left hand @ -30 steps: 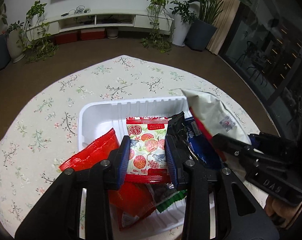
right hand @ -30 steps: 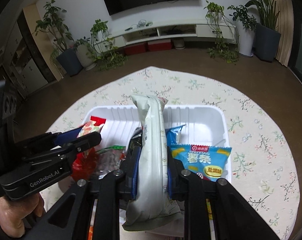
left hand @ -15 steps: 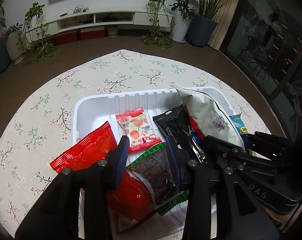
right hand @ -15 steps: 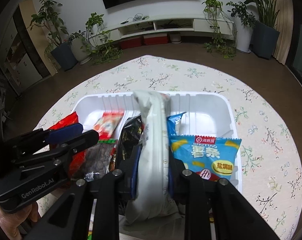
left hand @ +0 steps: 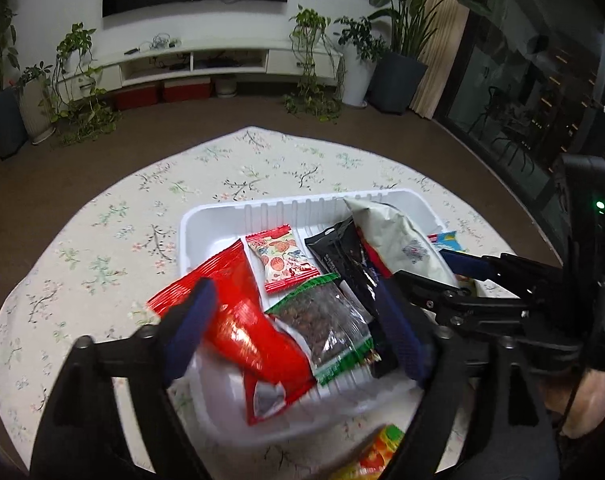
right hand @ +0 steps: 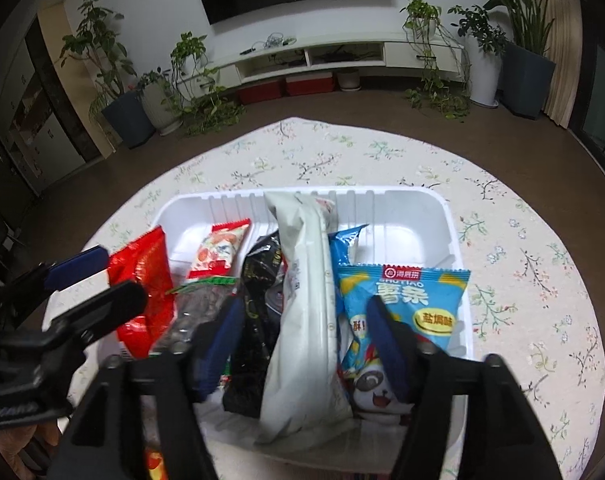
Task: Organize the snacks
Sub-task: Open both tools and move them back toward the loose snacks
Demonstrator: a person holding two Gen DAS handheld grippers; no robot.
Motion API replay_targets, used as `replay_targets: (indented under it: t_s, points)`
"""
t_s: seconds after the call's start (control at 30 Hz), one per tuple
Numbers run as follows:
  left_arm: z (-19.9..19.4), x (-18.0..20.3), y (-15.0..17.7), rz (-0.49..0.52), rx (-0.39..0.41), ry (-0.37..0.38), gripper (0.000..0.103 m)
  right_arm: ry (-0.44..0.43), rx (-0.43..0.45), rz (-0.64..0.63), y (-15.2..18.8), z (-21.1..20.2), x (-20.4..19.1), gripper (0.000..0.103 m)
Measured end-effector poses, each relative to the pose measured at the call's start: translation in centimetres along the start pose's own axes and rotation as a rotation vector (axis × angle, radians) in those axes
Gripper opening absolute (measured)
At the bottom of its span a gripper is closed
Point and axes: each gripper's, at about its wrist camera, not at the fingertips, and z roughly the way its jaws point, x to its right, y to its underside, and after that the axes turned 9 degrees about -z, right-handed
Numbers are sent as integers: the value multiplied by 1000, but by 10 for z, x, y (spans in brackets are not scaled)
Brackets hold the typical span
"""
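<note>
A white tray (left hand: pixel 218 224) (right hand: pixel 406 216) on the round table holds several snack packs. In the left wrist view I see a red bag (left hand: pixel 238 304), a small red-and-white candy pack (left hand: pixel 280 256), a green-edged clear pack (left hand: pixel 326 324), a black pack (left hand: pixel 342 256) and a grey-white bag (left hand: pixel 398 236). My left gripper (left hand: pixel 294 336) is open above the red bag and the green pack. My right gripper (right hand: pixel 306 340) is open, its fingers either side of the grey-white bag (right hand: pixel 306 280). A blue chips bag (right hand: pixel 402 300) lies to the right.
The table has a floral cloth (left hand: pixel 102 248). A yellow-orange pack (left hand: pixel 378 456) lies outside the tray at the near edge. The other gripper shows at the right in the left wrist view (left hand: pixel 502 296) and at the left in the right wrist view (right hand: pixel 70 308).
The left gripper let go of the candy pack, which now lies in the tray, then drew back and opened wide. The right gripper opened and released the grey-white bag.
</note>
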Motion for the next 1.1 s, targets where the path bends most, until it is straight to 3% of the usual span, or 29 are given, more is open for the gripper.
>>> replay_targets:
  t_s: [0.13, 0.23, 0.3, 0.43, 0.57, 0.77, 1.0, 1.1]
  points:
    - [-26, -3, 7, -7, 22, 12, 103, -11, 24, 5, 2, -22, -3, 77]
    - [-43, -3, 19, 15, 13, 19, 103, -45, 72, 48, 8, -48, 1, 83]
    - [-55, 0, 34, 69, 18, -19, 103, -91, 116, 77, 13, -68, 4, 91]
    - [-75, 3, 71, 151, 39, -56, 103, -226, 218, 127, 46, -114, 7, 102]
    - [-88, 3, 108, 129, 8, -68, 103, -279, 222, 196, 92, -137, 10, 102]
    - [-104, -3, 153, 96, -32, -29, 103, -245, 181, 254, 152, -155, 8, 102]
    - [-107, -1, 140, 193, -50, 17, 102, -236, 107, 170, 184, -157, -11, 92]
    - [-87, 9, 124, 313, -130, 5, 88, -246, 102, 147, 187, -157, -15, 88]
